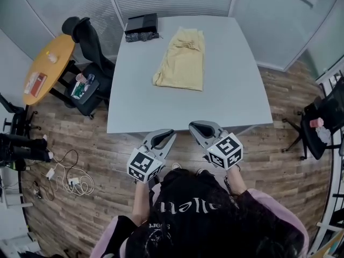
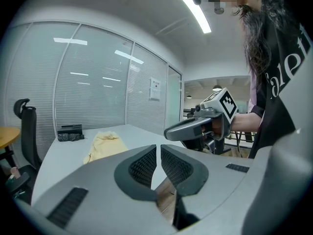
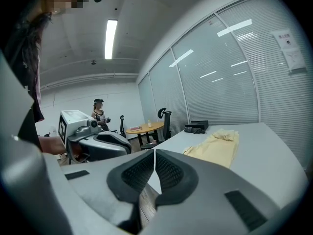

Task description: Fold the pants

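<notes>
The yellow pants lie flat in a partly folded strip on the far middle of the white table; they also show in the left gripper view and the right gripper view. Both grippers hang in the air before the table's near edge, well short of the pants. My left gripper has its jaws drawn together to a thin slit, with nothing between them. My right gripper is shut and empty, a little to the right of the left one.
A black box sits at the table's far left corner. Left of the table stand a black office chair and an orange round table. Cables lie on the wood floor. Another chair stands at the right. Glass walls close the room.
</notes>
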`<control>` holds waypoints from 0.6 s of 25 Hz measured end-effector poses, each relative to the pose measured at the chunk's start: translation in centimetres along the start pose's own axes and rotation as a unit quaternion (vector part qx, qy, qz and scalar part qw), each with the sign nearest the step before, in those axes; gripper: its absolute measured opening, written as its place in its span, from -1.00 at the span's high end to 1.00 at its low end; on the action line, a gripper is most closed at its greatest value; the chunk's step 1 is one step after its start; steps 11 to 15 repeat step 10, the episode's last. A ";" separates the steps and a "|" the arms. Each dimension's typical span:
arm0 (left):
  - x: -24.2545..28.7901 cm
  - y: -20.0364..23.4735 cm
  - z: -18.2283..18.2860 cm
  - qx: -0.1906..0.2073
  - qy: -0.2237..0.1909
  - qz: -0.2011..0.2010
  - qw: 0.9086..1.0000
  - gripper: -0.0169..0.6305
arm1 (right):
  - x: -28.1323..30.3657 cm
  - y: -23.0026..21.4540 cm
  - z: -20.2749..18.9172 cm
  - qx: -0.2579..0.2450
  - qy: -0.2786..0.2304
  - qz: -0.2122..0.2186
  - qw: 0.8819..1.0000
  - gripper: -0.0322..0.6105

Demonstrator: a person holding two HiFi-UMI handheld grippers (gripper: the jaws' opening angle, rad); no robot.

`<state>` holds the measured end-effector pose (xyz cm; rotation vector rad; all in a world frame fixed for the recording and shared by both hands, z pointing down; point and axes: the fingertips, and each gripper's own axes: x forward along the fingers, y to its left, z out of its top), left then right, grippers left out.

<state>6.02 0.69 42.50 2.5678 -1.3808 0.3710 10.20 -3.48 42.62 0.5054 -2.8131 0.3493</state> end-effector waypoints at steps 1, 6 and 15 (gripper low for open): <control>0.0 0.0 0.0 0.000 0.000 0.001 1.000 0.80 | 0.0 0.0 0.1 0.000 -0.001 0.001 1.000 0.81; 0.1 0.0 0.1 0.001 -0.001 0.003 1.000 0.80 | -0.1 -0.2 0.1 -0.002 -0.003 0.002 1.000 0.81; 0.1 0.2 0.1 0.002 -0.001 0.003 1.000 0.80 | 0.1 -0.2 0.0 -0.002 -0.003 0.001 1.000 0.81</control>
